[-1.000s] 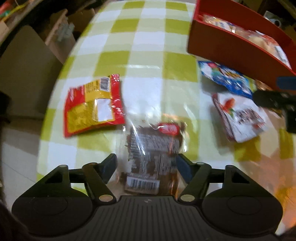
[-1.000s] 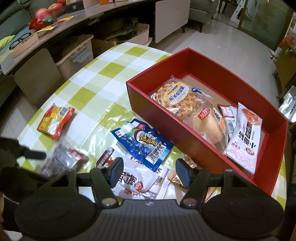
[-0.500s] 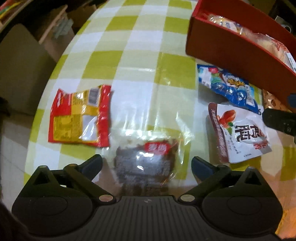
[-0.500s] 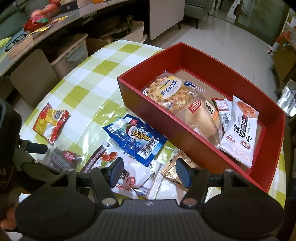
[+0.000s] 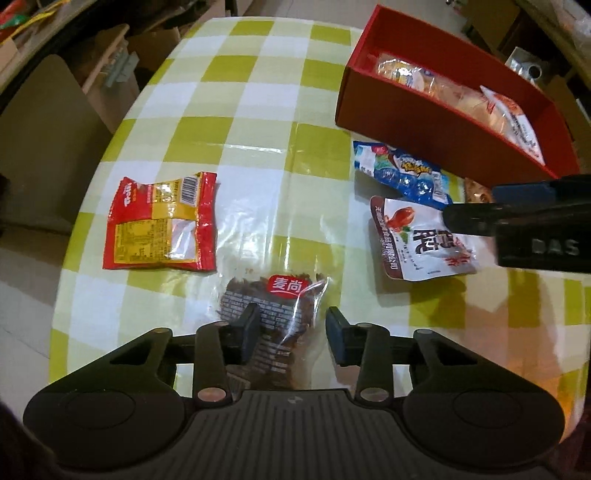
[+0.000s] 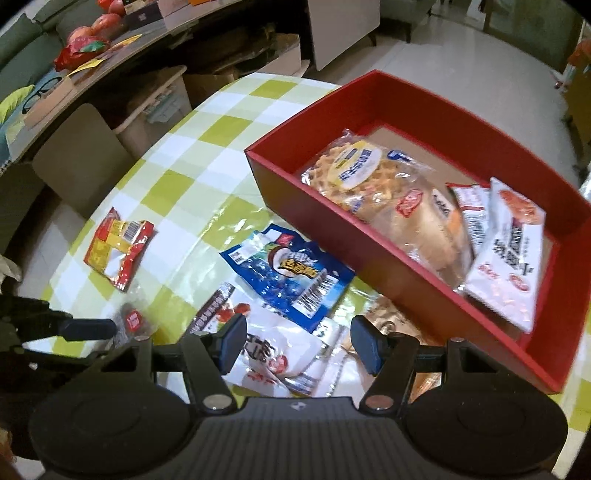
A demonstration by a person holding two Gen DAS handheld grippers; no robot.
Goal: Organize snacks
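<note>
Brown snack packet (image 5: 275,321) lies between the left gripper (image 5: 291,334) fingers, ungripped.

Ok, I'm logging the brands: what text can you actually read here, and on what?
"麦尚": red label on the brown snack packet between the left gripper fingers.
"DAS": right gripper body.
Waffle pack, blue packet, white packet, red-yellow packet: print too blurred.

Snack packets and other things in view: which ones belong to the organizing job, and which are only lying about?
Job: red box, brown packet between the left gripper fingers, red-yellow packet, blue packet, white packet.
Lying about: glasses, apples on the counter.
</note>
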